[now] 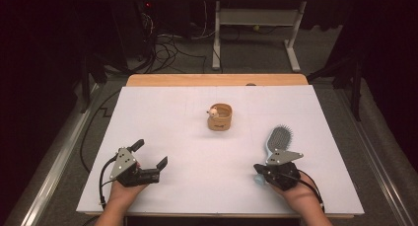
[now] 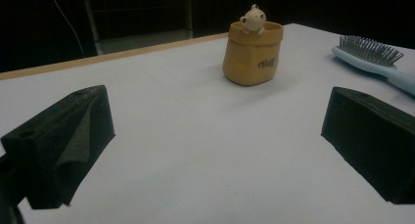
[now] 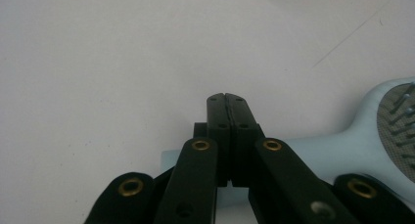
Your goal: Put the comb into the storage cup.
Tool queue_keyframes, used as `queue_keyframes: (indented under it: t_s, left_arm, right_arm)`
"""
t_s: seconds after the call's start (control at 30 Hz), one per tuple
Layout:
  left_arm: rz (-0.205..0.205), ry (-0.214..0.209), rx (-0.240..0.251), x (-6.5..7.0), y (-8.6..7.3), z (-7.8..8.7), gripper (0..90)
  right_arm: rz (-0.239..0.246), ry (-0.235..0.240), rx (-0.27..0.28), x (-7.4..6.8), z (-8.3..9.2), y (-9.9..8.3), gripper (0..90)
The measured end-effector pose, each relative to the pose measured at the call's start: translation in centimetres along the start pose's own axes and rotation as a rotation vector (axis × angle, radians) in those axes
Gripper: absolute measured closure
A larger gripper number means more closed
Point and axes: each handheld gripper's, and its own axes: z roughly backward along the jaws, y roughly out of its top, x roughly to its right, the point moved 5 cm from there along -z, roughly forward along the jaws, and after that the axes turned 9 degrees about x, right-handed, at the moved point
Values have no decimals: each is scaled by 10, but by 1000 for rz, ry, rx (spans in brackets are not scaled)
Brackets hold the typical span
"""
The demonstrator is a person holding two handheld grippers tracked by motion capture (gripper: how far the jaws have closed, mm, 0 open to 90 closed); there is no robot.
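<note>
- White paper covers the table, and the room around it is dark.
- Your right gripper has its jaws pressed flat together, tip to tip. Nothing is between them.
- That gripper sits right over the handle of the blue hairbrush, near your right edge of the table. The bristles point up.
- Your left gripper rests wide open on the other side, holding nothing.
- A small yellow pot with a little toy animal peeking out stands in the middle, well apart from the brush.
- To pick up the brush well, I think you should open the right jaws first.
- Then come down so one jaw is on each side of the thin handle.
- Squeeze near where the handle meets the head, so the brush does not tip.
- Lift slowly and keep it level.
</note>
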Motion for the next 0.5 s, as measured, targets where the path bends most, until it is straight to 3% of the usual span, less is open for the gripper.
queue_keyframes:
  t_s: [0.5]
  left_arm:
    - [-5,-3,-6,1,-1,-1,1]
  right_arm:
    - [1,-13,-8,3,20,-15,900]
